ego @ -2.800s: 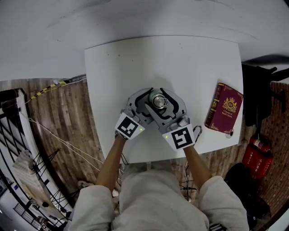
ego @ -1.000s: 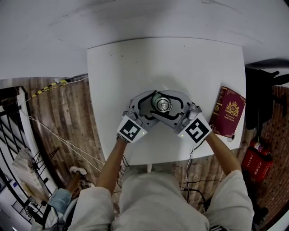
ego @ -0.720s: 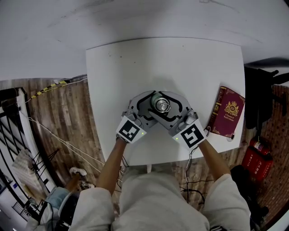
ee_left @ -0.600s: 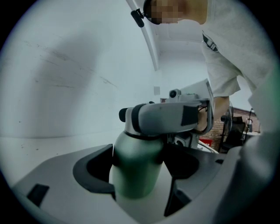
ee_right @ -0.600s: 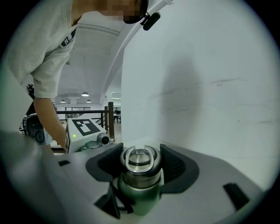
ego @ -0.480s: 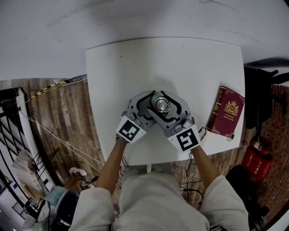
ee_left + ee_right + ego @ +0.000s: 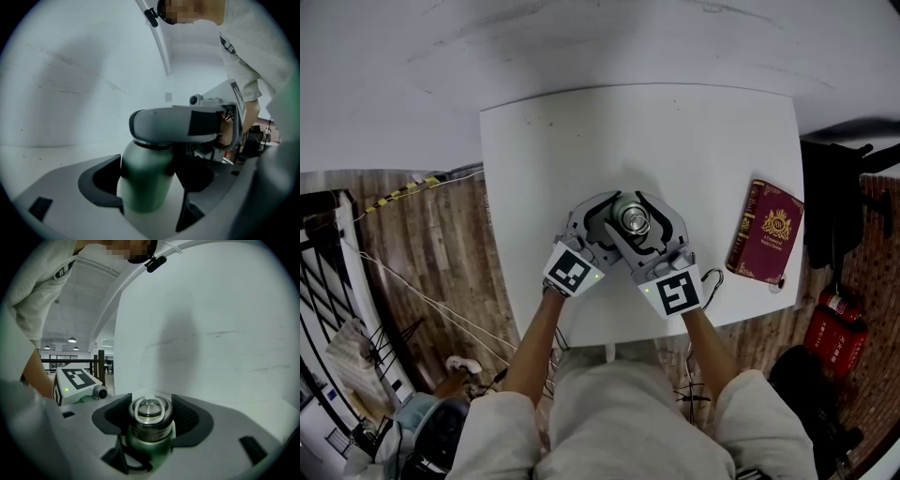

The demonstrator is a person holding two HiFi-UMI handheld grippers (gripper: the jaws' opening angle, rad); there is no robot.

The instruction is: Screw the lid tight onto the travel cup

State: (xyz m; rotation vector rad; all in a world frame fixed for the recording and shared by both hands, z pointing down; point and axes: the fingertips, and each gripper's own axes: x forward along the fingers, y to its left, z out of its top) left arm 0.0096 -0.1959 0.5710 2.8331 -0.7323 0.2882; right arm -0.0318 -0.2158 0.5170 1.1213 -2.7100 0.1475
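A green travel cup (image 7: 144, 180) stands upright near the front middle of the white table (image 7: 656, 131). Its silver lid (image 7: 149, 410), with a ring handle on top, sits on the cup's mouth. My left gripper (image 7: 612, 219) comes in from the lower left and is shut on the cup's green body (image 7: 149, 441). My right gripper (image 7: 150, 417) reaches over the left one, its dark pads (image 7: 185, 416) pressed on both sides of the lid (image 7: 631, 217). The right gripper's grey jaw crosses the top of the cup in the left gripper view.
A dark red book (image 7: 767, 232) with a gold crest lies at the table's right edge. A red fire extinguisher (image 7: 830, 328) stands on the wooden floor beyond it. The near table edge runs just under my hands.
The right gripper swung clockwise round the lid, its marker cube moving from the right toward the near edge. The left gripper and the cup stayed put.
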